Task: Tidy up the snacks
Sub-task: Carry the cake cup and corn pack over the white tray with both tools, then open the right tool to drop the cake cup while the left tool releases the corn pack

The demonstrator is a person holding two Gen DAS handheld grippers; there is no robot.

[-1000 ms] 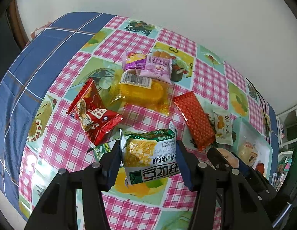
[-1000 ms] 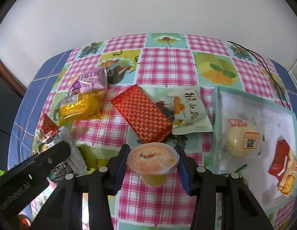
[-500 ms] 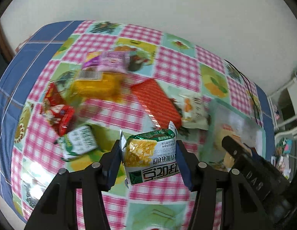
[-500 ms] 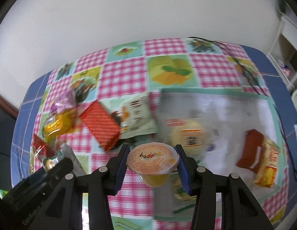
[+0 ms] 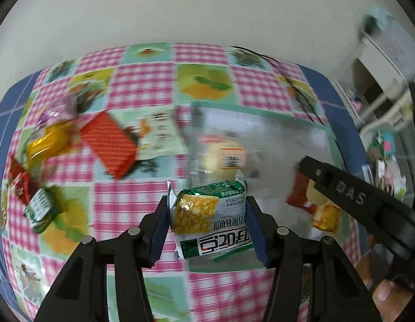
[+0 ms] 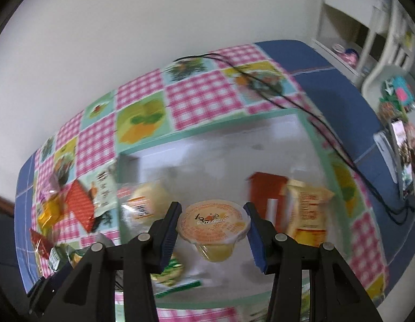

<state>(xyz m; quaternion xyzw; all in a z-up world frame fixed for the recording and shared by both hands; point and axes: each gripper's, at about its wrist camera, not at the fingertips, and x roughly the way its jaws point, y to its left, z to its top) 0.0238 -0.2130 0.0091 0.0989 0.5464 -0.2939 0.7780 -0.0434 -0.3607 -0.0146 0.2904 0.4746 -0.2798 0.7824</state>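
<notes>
The mint-rimmed tray (image 6: 312,123) lies toward the table's right end, its far half bare and white; a wrapped bun (image 6: 151,198) sits by its left wall, a red packet (image 6: 263,190) and a yellow one (image 6: 304,209) by its right; a black cable (image 6: 261,80) runs past its far corner. Loose snacks crowd the checked tablecloth (image 5: 143,86) toward the left edge, the red-orange packet (image 5: 108,142) among them. The left gripper (image 5: 207,220), tilted steeply down, clamps a green-and-yellow packet (image 5: 210,220) over the tray's near left wall; the right gripper (image 6: 212,225) pinches an orange-lidded jelly cup (image 6: 212,222) above the tray's middle.
</notes>
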